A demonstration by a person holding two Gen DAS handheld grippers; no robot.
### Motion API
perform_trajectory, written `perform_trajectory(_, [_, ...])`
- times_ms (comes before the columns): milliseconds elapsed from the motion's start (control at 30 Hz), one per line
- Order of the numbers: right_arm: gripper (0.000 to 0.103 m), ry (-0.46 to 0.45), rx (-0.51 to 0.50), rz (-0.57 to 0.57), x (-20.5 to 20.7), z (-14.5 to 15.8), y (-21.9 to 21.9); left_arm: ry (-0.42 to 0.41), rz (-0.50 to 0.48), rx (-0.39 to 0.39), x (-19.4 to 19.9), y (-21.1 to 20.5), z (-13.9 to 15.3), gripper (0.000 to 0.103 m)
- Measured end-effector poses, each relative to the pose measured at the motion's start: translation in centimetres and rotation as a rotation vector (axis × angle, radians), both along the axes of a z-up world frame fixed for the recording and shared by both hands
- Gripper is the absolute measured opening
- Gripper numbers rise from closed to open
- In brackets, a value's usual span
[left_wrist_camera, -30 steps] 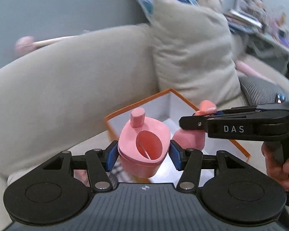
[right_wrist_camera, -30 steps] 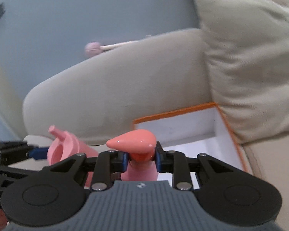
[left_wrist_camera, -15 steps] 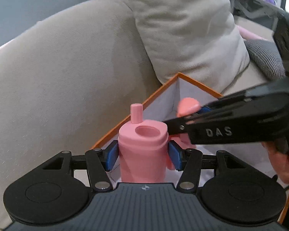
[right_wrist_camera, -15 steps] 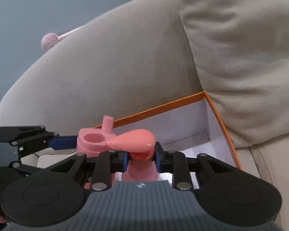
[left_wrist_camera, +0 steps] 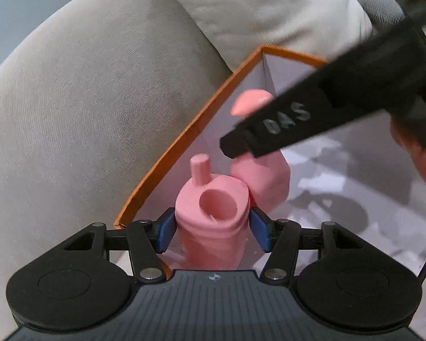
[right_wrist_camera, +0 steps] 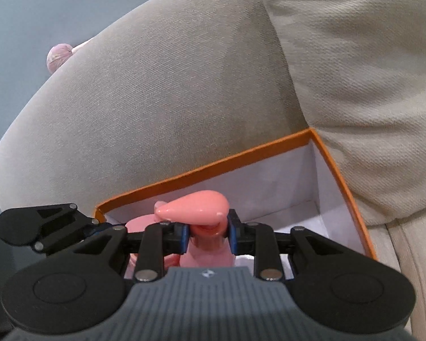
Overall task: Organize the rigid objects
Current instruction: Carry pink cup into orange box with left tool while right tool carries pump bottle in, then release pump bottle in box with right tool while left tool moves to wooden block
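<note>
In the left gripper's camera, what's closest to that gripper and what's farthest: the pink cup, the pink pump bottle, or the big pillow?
1. Pink cup: held between the left gripper pads.
2. Pink pump bottle: just behind it, inside the orange box.
3. Big pillow: beyond the box, up top.
</note>
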State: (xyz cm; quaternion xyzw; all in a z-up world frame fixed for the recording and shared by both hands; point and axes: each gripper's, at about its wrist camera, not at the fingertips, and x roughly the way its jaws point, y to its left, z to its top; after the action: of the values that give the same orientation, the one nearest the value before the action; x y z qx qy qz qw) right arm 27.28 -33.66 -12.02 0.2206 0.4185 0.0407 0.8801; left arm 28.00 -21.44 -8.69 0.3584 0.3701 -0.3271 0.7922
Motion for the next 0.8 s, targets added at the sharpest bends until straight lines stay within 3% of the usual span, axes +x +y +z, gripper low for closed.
perform_trajectory(267, [0.027, 0.015, 0.023, 0.010, 0.5, -0.8, 0.6, -0.118, -0.033, 0.064, -1.6, -0.5, -1.0, 0.071])
perform_trajectory(433, [0.027, -0.002, -0.029, 0.031, 0.9, -0.7, 1.5, -0.099, 0.029, -0.067, -3.0, 0.9, 1.5, 0.073])
perform_trajectory(633, [0.027, -0.006, -0.083, 0.067, 1.8, -1.3, 2.9, -0.032, 0.221, -0.252, -4.6, 3.7, 4.4, 0.074])
perform_trajectory(800, [0.029, 0.023, -0.089, 0.108, 2.4, -2.1, 3.9, 0.013, 0.376, -0.304, -4.8, 5.6, 4.7, 0.073])
